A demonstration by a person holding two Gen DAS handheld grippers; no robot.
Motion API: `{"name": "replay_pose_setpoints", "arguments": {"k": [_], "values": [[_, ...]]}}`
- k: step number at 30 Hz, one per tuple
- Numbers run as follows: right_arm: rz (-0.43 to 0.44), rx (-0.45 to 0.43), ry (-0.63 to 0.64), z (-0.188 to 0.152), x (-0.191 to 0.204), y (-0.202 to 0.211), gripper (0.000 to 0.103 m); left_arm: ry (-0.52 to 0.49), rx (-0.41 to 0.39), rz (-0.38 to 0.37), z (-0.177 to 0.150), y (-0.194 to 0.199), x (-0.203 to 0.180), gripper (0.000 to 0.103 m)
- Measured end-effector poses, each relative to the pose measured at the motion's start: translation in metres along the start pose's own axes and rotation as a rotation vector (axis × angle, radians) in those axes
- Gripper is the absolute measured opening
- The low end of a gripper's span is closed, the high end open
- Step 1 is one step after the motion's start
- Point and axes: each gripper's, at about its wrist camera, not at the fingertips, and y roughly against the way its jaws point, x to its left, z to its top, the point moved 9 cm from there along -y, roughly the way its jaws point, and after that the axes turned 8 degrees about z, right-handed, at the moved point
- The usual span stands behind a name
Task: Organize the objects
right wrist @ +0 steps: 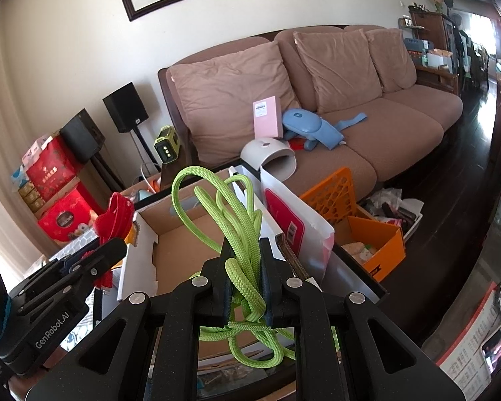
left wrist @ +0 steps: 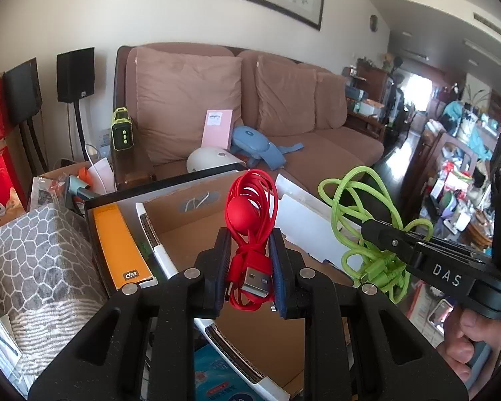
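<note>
My left gripper [left wrist: 249, 234] is shut on a coiled red USB cable [left wrist: 250, 207], its metal plug pointing back at the camera. It hangs above an open cardboard box [left wrist: 190, 220]. My right gripper [right wrist: 245, 245] is shut on a bundle of green braided cable [right wrist: 240, 234], with loops sticking up and trailing below the fingers. The same open cardboard box [right wrist: 183, 250] lies beneath it. In the left wrist view the green cable [left wrist: 360, 214] and the right gripper [left wrist: 377, 230] show at the right, a person's hand on its handle. The red cable [right wrist: 115, 215] appears at the left of the right wrist view.
An orange box [left wrist: 120, 240] and a grey patterned box [left wrist: 33, 250] sit left of the cardboard box. A white bag with a red panel [right wrist: 294, 224] stands at its right, beside orange boxes [right wrist: 374, 244]. Behind is a brown sofa [right wrist: 367, 127] with several items.
</note>
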Motion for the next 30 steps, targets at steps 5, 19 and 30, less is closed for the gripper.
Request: {"name": "replay_pose_setpoints", "arguments": {"k": [5, 19, 30], "values": [[0.001, 0.003, 0.001, 0.0, 0.0, 0.0, 0.013, -0.014, -0.002, 0.003, 0.002, -0.002, -0.003, 0.021], [0.03, 0.019, -0.013, -0.002, 0.001, -0.003, 0.013, -0.016, -0.008, 0.004, 0.008, -0.002, -0.005, 0.021], [0.03, 0.02, -0.012, -0.002, 0.001, -0.003, 0.013, -0.022, -0.015, -0.002, 0.013, 0.0, -0.008, 0.021]]}}
